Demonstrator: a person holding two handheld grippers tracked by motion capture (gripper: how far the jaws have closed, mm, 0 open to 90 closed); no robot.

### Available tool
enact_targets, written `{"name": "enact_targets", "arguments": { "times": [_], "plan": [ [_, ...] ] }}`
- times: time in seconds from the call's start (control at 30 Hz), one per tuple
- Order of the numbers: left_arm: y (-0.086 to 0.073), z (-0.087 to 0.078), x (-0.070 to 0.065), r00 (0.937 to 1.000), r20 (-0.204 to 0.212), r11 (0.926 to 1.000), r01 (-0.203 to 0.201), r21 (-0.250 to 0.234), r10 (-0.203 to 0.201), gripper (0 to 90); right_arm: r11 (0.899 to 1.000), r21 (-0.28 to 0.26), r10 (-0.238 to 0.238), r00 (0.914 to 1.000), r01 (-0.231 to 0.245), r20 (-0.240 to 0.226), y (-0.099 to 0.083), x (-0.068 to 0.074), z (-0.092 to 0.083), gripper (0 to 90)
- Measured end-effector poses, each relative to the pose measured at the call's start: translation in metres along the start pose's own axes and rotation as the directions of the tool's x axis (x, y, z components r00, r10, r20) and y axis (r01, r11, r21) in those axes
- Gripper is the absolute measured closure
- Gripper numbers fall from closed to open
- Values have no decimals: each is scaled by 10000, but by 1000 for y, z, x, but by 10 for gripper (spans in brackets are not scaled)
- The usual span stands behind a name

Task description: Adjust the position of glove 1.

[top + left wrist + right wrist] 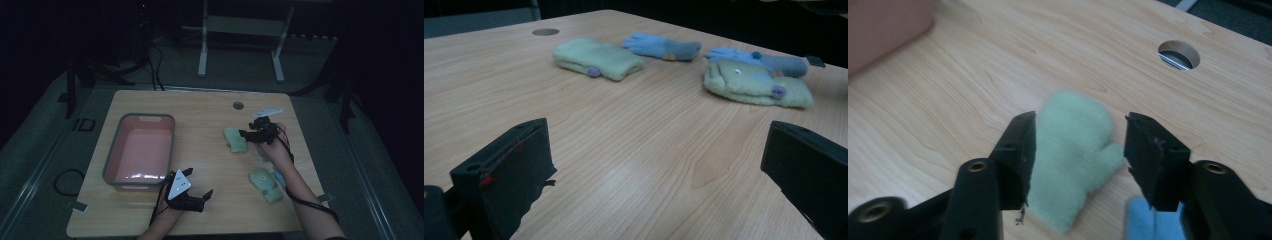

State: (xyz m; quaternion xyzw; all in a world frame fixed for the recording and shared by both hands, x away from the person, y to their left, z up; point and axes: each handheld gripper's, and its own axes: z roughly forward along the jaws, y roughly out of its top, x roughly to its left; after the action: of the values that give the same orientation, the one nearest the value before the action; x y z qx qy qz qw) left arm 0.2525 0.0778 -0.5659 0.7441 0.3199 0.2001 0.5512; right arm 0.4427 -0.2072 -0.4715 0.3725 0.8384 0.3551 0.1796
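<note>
Dimness covers the high view, where a pale wooden table [200,125] carries a shallow pink plastic basin with a grey rim [140,150] at its left and, toward the right, a soft light-green fleece mitten [235,139]. The right gripper [246,134] hovers at that mitten's edge, jaws parted and empty. A second green mitten with small sewn-on details [266,185] lies nearer the person, beside the right forearm. The left gripper [206,196] waits low by the basin's near corner, released, grasping nothing.

In the left gripper view the two black jaws stand wide apart over bare wood. Beyond them lie the plain green mitten [596,58], the decorated one [754,82], and two small blue knitted gloves [663,46], one partly tucked behind the decorated mitten.

In the right gripper view the jaws straddle the green mitten [1073,150], its thumb pointing toward the right-hand jaw. It looks light, limp and easily squashed, so a pinch across the flat body near the cuff should probably hold best; the thumb alone might let it dangle. The near end of the mitten is blurred, and a blue patch [1148,220] at the bottom edge is cut off, likely one of the gloves.
</note>
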Motion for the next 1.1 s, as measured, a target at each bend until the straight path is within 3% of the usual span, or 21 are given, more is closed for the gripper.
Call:
{"name": "enact_targets", "arguments": {
  "times": [0.13,0.27,0.37,0.47,0.63,0.7,0.87,0.9,1.1],
  "plan": [
    [0,0,0,10000,6,10000,4,-26,-4,4,9975,469,-535,9986,533,32,1,0,16,520],
    [0,0,0,10000,15,10000,-91,-3,91,4,9917,651,-1094,9936,1110,-275,-2,-1,31,541],
    [0,0,0,10000,23,10000,-68,-16,68,5,9870,958,-1263,9913,1292,-363,-6,-2,43,537],
    [0,0,0,10000,68,10000,-28,2,28,5,9850,1147,-1257,9916,1286,-318,-9,-4,50,536],
    [0,0,0,9999,97,10000,40,-2,-40,4,9846,1343,-1039,9923,1122,-672,-15,-9,67,552],
    [0,0,0,10000,88,10000,35,-11,-34,4,9795,1600,-1112,9909,1223,-764,-18,-8,74,581],
    [0,0,-1,9999,57,10000,-86,-8,86,5,9825,1585,-841,9921,981,-930,-20,-8,77,711],
    [0,0,-1,9999,55,10000,-86,-7,86,5,9824,1603,-828,9928,960,-868,-20,-5,76,808],
    [0,0,0,10000,52,10000,-9,-22,10,4,9883,1480,-311,9988,364,-380,-20,6,74,853]
  ]
}}
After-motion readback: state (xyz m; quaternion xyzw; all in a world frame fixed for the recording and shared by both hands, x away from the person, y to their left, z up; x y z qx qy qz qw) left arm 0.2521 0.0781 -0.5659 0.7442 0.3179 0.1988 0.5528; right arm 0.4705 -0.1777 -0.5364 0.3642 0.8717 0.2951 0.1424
